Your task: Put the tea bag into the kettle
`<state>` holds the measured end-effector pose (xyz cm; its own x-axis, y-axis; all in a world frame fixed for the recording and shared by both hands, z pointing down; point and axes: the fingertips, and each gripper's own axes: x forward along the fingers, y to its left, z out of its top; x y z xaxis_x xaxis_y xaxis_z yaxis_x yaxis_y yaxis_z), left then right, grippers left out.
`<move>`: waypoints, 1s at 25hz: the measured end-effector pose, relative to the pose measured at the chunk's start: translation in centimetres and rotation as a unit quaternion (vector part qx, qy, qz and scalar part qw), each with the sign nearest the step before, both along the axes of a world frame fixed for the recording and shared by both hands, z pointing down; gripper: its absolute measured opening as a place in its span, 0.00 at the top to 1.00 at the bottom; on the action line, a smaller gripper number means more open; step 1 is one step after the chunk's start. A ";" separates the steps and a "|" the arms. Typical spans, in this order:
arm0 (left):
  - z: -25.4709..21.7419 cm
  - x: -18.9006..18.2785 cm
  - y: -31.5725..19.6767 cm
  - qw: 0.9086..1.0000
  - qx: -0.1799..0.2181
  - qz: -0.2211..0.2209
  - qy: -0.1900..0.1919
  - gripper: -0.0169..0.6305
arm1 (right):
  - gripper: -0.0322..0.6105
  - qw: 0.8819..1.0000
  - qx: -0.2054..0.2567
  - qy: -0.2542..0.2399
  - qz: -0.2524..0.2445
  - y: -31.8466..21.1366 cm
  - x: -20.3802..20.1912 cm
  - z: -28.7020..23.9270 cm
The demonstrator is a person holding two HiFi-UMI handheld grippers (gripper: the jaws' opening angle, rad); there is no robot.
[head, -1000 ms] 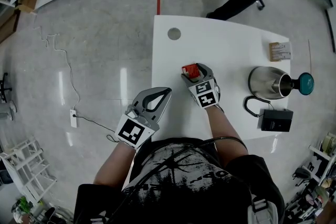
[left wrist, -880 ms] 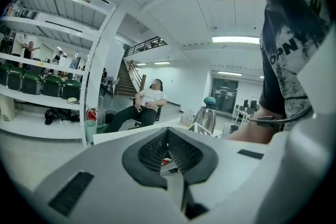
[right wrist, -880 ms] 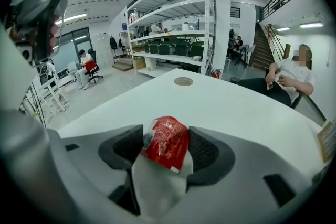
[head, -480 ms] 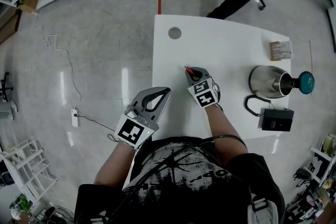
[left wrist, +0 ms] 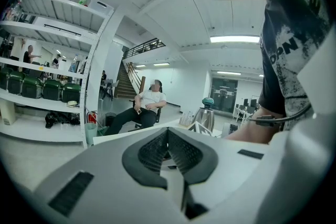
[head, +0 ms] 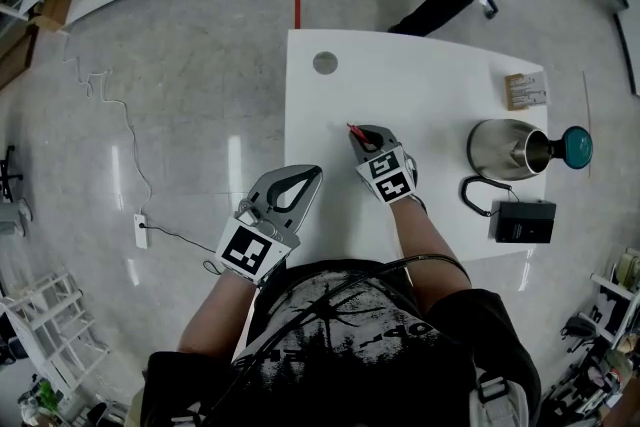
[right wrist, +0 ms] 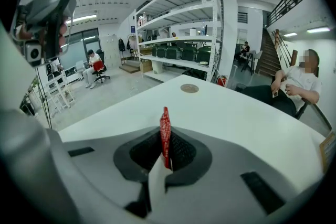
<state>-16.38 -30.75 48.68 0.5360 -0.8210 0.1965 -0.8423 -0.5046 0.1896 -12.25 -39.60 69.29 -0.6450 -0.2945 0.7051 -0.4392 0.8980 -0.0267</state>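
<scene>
Tea bag [right wrist: 165, 129] one, kettle [head: 500, 148] one

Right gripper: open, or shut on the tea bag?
Shut. The right gripper has its jaws pressed on the red tea bag, which stands on edge between them.

Your right gripper [head: 362, 135] points away from you and tilts downward. Its jaws are closed flat on a red tea bag [right wrist: 165, 124], which stands up thin between the pads. Your bare right forearm [head: 432, 237] stretches out behind it. Your left gripper [head: 312, 175] is held nearer your body and roughly level, and as far as its own view shows, its jaws are together with nothing between them. Your left forearm [head: 215, 307] stays tucked close in.
</scene>
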 end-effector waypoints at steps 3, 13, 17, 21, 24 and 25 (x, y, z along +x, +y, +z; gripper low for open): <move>-0.1 0.1 0.1 1.000 0.002 0.005 -0.002 0.96 | 0.91 1.000 0.012 -0.022 0.013 -0.3 0.5 -1.8; -2.1 3.3 0.1 0.998 0.027 0.054 0.001 0.96 | 0.91 0.989 0.071 -0.099 0.089 -2.6 5.2 -11.1; -2.6 5.6 0.1 0.997 0.037 0.072 0.008 0.96 | 0.91 0.983 0.095 -0.113 0.111 -2.9 8.2 -14.2; -3.1 7.8 0.1 0.995 0.042 0.086 0.000 0.96 | 0.91 0.976 0.113 -0.128 0.131 -3.2 10.8 -16.6; -3.6 9.6 -0.1 0.995 0.040 0.089 0.001 0.96 | 0.91 0.973 0.123 -0.138 0.138 -3.4 12.5 -17.9; -3.6 10.2 -0.1 0.995 0.043 0.090 0.001 0.96 | 0.91 0.972 0.127 -0.140 0.138 -3.4 13.1 -18.4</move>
